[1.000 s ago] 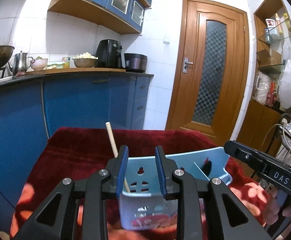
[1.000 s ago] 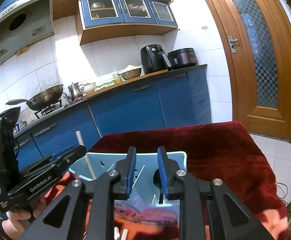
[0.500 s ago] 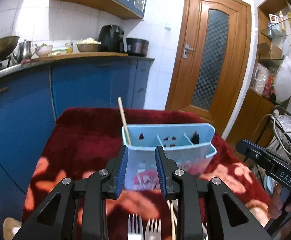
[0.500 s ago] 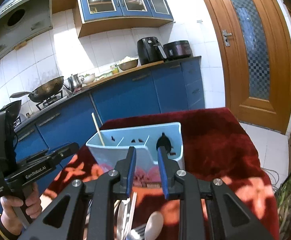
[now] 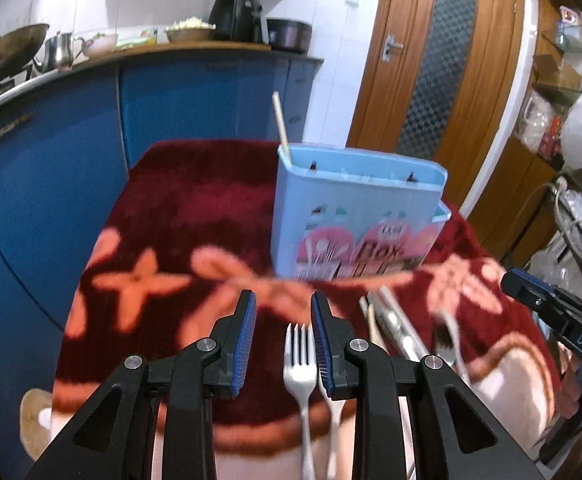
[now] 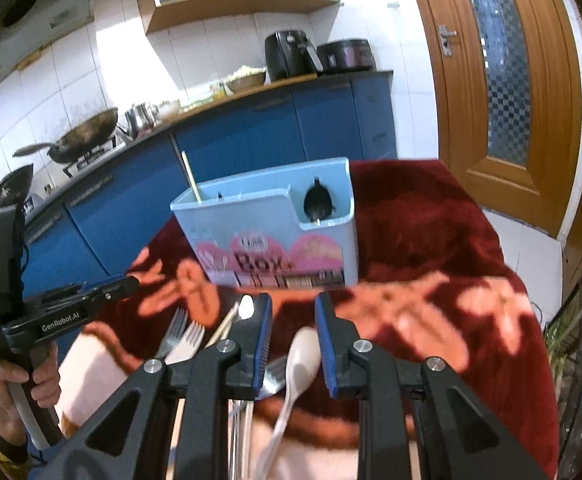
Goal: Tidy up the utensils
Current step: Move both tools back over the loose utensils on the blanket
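A light blue utensil box (image 5: pixel 355 220) (image 6: pixel 271 236) stands upright on the red flowered cloth (image 5: pixel 179 216). One chopstick (image 5: pixel 281 124) leans in its left compartment and a black utensil (image 6: pixel 319 200) sits in its right one. Loose cutlery lies in front of it: a fork (image 5: pixel 299 360) under my left gripper (image 5: pixel 283 296), a white spoon (image 6: pixel 301 356) under my right gripper (image 6: pixel 293 300), more forks (image 6: pixel 183 332) and a metal spoon (image 6: pixel 246 306). Both grippers hover open above the pile with nothing held. A hand (image 6: pixel 23 380) holds the left gripper (image 6: pixel 91 296).
Blue kitchen cabinets (image 5: pixel 51 152) with a wok (image 6: pixel 83 140) and an air fryer (image 6: pixel 289 54) on the counter stand behind the table. A wooden door (image 5: pixel 435 64) is at the back right, with shelves and cables (image 5: pixel 579 216) beside the table's right edge.
Both grippers have drawn back from the box and tipped downward. The box now stands farther off, and the loose forks and spoons on the cloth have come into view beneath the fingers.
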Motion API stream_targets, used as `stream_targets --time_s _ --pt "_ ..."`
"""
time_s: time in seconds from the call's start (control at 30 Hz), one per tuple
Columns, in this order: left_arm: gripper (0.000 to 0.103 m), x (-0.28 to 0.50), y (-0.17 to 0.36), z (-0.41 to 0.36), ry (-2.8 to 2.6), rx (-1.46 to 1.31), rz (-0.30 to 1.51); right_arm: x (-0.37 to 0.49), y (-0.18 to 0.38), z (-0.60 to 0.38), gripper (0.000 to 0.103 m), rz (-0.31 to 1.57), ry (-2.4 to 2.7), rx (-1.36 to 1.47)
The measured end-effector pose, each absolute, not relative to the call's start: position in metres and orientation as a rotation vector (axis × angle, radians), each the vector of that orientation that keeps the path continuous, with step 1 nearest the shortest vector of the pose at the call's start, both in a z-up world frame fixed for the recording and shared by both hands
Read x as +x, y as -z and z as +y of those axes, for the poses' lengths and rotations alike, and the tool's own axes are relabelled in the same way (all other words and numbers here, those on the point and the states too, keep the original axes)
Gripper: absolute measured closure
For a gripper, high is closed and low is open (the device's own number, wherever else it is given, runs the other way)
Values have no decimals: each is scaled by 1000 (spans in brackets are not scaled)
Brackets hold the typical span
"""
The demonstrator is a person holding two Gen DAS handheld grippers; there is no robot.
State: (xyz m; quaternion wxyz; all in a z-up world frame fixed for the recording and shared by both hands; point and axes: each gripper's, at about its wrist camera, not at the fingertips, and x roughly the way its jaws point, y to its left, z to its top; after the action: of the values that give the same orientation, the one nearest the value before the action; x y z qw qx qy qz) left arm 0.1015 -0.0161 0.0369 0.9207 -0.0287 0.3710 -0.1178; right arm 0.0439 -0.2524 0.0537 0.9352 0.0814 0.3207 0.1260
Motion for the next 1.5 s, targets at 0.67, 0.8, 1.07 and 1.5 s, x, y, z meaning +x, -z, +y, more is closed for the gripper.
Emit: stream_targets --time_s 0.67,0.8,1.07,1.5 --pt "75 95 4 -19 309 17 1050 37 -12 -242 78 955 -274 90" --pt "75 95 9 -20 322 15 1089 39 -8 -241 78 1004 -283 97" --pt "75 104 14 -30 355 63 1184 46 -5 -234 78 1089 -300 81" --pt "76 121 19 -41 373 98 1272 71 4 -230 78 1232 -327 79"
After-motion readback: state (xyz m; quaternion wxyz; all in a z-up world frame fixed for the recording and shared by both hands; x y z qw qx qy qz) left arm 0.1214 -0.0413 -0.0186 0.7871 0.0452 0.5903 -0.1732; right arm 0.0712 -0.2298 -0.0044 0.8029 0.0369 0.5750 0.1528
